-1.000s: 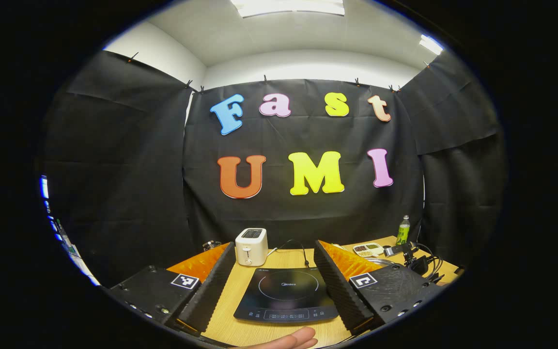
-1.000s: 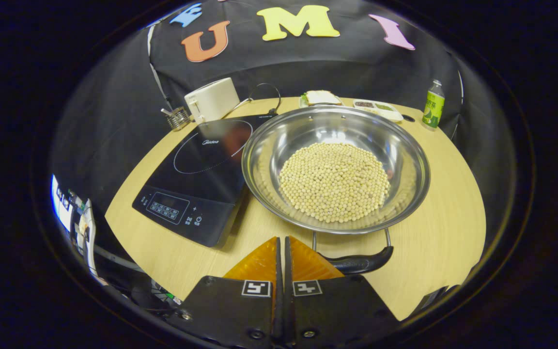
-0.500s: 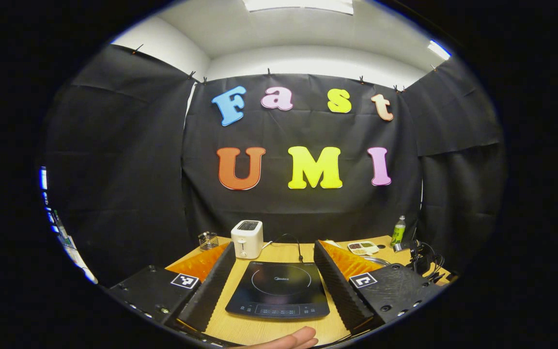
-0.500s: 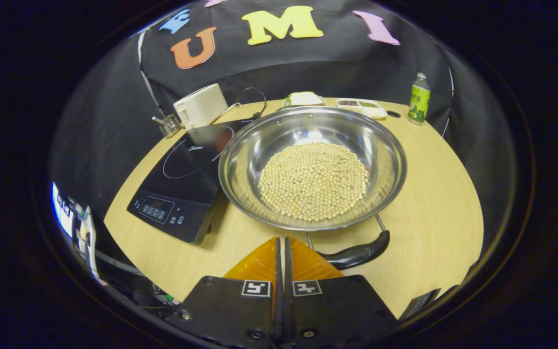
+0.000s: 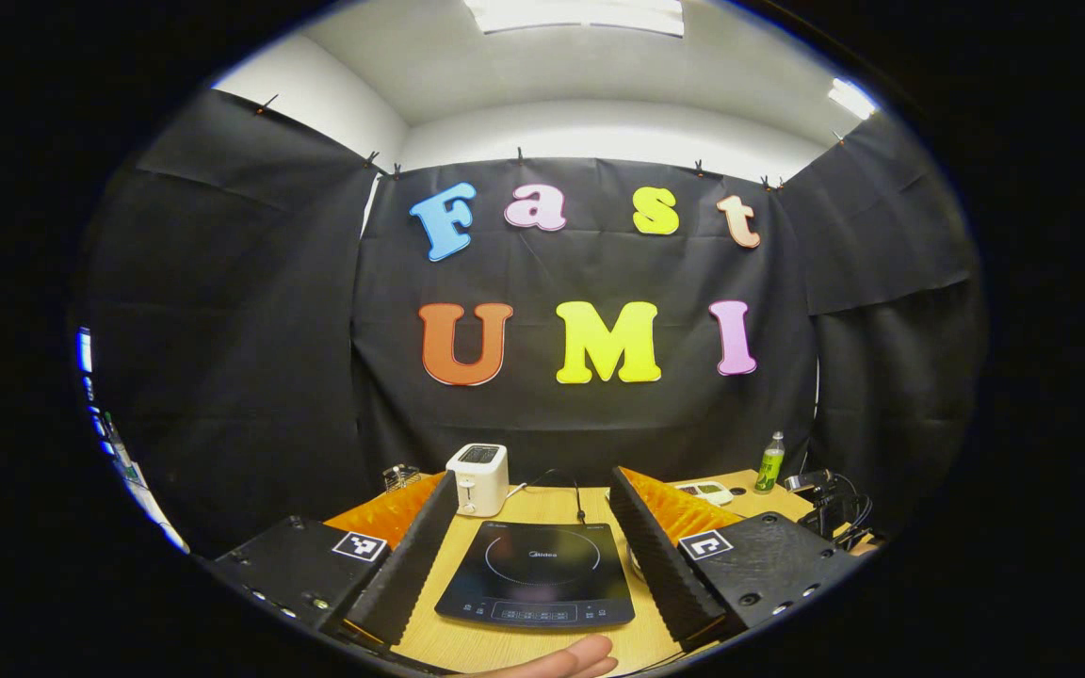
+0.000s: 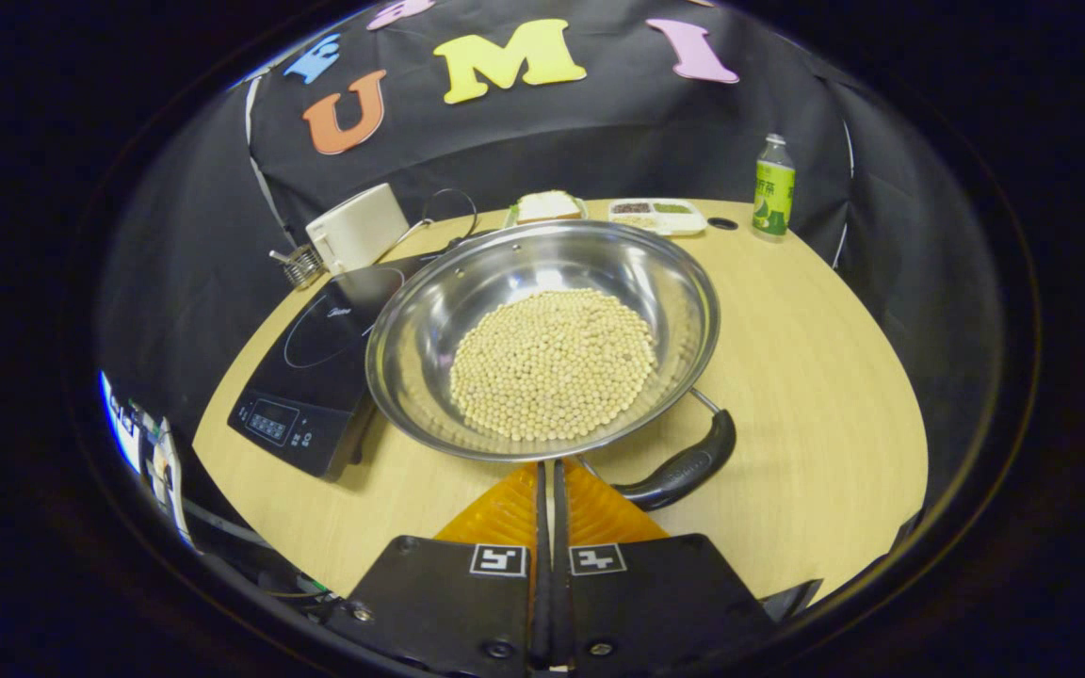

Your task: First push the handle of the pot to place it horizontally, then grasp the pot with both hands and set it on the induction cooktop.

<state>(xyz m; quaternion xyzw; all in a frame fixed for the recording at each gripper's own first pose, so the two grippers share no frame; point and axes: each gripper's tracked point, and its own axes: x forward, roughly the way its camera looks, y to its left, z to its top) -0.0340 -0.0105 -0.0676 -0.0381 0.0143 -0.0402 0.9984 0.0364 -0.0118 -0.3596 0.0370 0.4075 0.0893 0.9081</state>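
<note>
A round wooden table (image 6: 816, 358) stands before black cloth walls. In the right gripper view, the steel pot (image 6: 542, 334), holding pale beans (image 6: 552, 363), sits at centre frame, its left rim overlapping the induction cooktop (image 6: 316, 372) at centre left. The pot's black handle (image 6: 679, 466) slants at lower right of centre, touching the right gripper (image 6: 547, 471), whose fingers are clenched together on nothing. A toaster (image 6: 354, 226) and green bottle (image 6: 773, 184) stand along the top. In the left gripper view, the left gripper (image 5: 533, 508) is spread wide at the bottom, framing the cooktop.
</note>
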